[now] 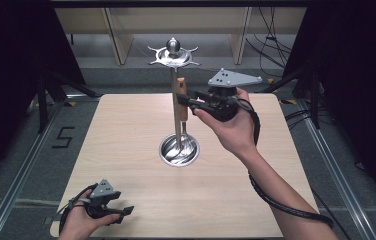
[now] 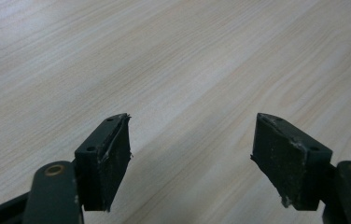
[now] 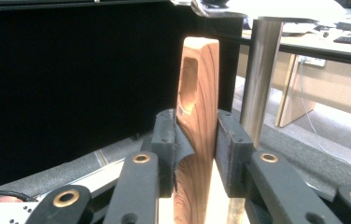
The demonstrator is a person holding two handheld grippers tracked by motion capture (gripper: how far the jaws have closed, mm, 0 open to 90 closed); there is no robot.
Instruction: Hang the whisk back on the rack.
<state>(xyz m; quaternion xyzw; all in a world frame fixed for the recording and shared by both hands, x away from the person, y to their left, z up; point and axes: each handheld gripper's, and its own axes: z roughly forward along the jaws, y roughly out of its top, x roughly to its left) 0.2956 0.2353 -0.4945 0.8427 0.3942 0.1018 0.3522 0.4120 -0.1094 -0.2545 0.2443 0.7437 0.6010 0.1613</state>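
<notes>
Right gripper (image 1: 188,102) clamped on wooden handle (image 3: 197,116), held upright beside rack pole (image 3: 260,74), hanging hole topmost for hooking; left gripper (image 2: 190,154) agape, empty, parked.

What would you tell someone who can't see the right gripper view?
The right claw is shut on an upright, light-brown wooden handle with a slot near its top. A shiny round metal pole stands just behind it, in front of a dark backdrop.

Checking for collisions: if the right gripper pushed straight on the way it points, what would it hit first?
Probably the metal pole: the right gripper, shut on the wooden handle, has it standing just beyond; depth is unclear.
</notes>
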